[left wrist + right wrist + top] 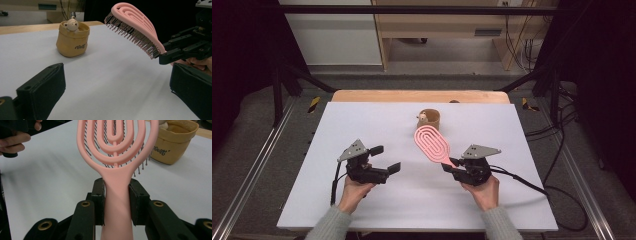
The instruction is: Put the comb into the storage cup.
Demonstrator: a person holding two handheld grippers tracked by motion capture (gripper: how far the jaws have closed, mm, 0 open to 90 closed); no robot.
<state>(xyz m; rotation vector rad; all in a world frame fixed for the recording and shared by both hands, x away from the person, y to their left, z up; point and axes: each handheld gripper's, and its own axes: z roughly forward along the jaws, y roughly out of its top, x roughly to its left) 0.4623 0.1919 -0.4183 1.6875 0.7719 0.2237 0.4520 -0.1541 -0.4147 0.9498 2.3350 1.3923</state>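
Pink hairbrush [432, 144] handle clamped in my right gripper [454, 168], head raised toward the far pouch [430, 118]; left gripper [385, 159] apart, ready.

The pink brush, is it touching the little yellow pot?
Apart. In the left gripper view the brush hangs in the air, gripped by the right gripper, with bare white table between its bristles and the pot.

Pink plastic loop-pattern hairbrush [432, 144], lifted

Handle clamped, head raised and tilted, dark bristles facing down, just in front of the tan pouch-shaped holder [430, 118].
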